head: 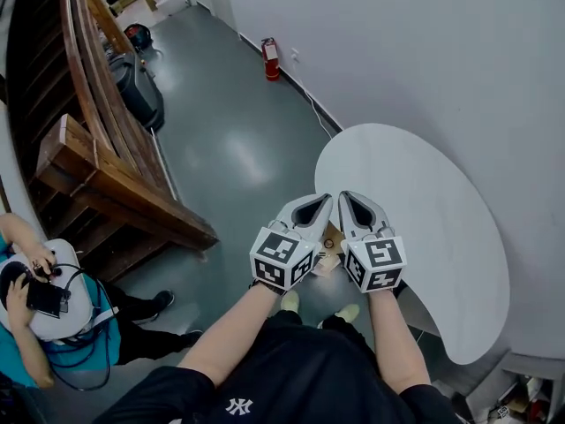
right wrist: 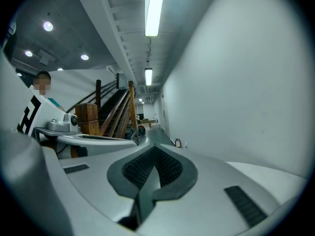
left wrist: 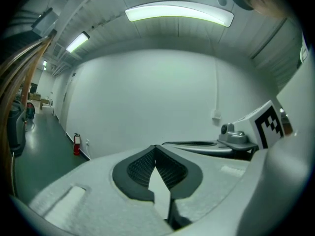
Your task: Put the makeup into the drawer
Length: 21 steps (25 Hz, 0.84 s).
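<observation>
No makeup and no drawer show in any view. In the head view my left gripper (head: 321, 200) and right gripper (head: 347, 198) are held side by side at chest height, tips pointing forward, beside the near edge of a white rounded table (head: 424, 201). Both are shut with nothing between the jaws. The left gripper view shows its jaws (left wrist: 155, 148) meeting at the tip against a bare white wall, with the right gripper's marker cube (left wrist: 269, 124) at the right. In the right gripper view the jaws (right wrist: 153, 146) are closed too, pointing down a corridor.
A wooden staircase (head: 97, 148) runs along the left. A red fire extinguisher (head: 271, 58) stands at the wall's foot. A seated person (head: 40, 303) holding a device is at the lower left. A small brown object (head: 332, 239) lies on the grey floor under the grippers.
</observation>
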### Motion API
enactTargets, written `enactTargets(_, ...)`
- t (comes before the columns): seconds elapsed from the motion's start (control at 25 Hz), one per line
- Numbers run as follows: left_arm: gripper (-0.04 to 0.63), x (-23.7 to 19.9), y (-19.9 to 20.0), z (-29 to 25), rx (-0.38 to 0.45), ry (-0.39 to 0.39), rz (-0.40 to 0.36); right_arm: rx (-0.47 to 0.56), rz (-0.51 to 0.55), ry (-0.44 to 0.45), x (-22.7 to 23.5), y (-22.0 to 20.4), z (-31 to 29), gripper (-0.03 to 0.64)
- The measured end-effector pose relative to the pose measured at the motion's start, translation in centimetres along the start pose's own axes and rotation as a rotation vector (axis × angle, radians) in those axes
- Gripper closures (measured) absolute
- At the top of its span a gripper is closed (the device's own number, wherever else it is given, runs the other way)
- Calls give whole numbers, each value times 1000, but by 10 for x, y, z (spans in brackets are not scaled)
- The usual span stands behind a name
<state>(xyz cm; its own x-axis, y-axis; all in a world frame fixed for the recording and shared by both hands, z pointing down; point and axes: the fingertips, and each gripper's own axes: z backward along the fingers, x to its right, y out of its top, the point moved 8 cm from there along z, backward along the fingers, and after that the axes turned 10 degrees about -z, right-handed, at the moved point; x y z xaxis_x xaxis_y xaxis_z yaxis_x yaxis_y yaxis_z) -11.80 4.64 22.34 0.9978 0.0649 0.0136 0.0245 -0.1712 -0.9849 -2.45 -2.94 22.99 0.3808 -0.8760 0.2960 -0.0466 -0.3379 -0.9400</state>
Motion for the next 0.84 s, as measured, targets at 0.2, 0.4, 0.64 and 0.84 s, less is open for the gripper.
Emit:
enactTargets(0.2, 586, 5, 16, -4, 21, 21, -11, 17, 28, 19, 2, 18, 6, 603)
enactTargets(0.4, 586, 12, 21, -6, 25, 41, -12, 18, 38, 35, 7, 24, 11, 603)
enactTargets(0.64, 586, 10, 20, -8, 25, 53, -12, 13, 41, 41, 10, 24, 7, 603)
enactTargets(0.84, 586, 8, 21, -11, 26, 57, -11, 8, 43, 43, 10, 23, 4, 603)
